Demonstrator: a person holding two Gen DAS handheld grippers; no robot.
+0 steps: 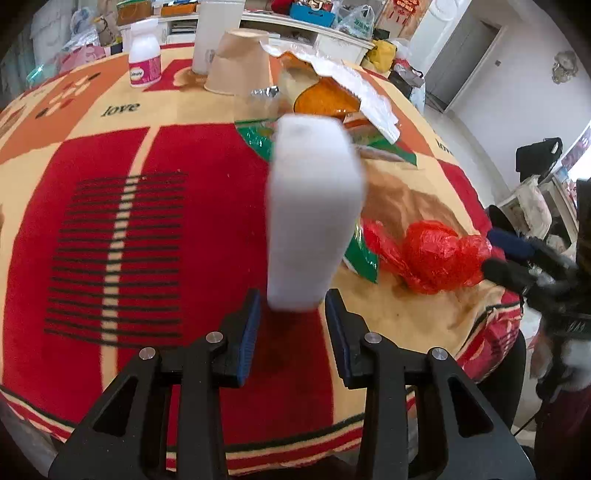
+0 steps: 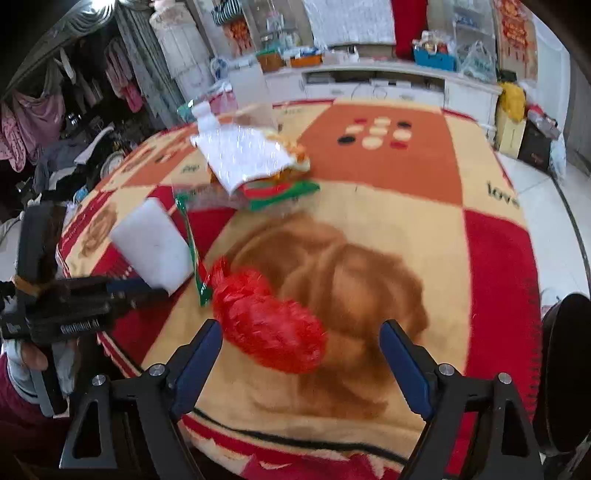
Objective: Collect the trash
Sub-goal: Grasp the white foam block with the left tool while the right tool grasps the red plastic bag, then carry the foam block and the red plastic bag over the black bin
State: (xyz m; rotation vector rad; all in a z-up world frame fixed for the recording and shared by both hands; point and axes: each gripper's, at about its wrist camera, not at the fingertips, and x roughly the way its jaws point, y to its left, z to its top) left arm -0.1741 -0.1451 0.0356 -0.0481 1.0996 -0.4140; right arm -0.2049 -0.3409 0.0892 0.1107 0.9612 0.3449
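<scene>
Foam block (image 1: 314, 210) between left claw (image 1: 293, 314) tips

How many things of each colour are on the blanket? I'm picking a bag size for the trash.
White: 4, foam block, bottle, tall cylinder, wrapper
Red: 1, bag
Brown: 1, cup
Green: 1, packet
Orange: 1, packet
Total: 8
</scene>
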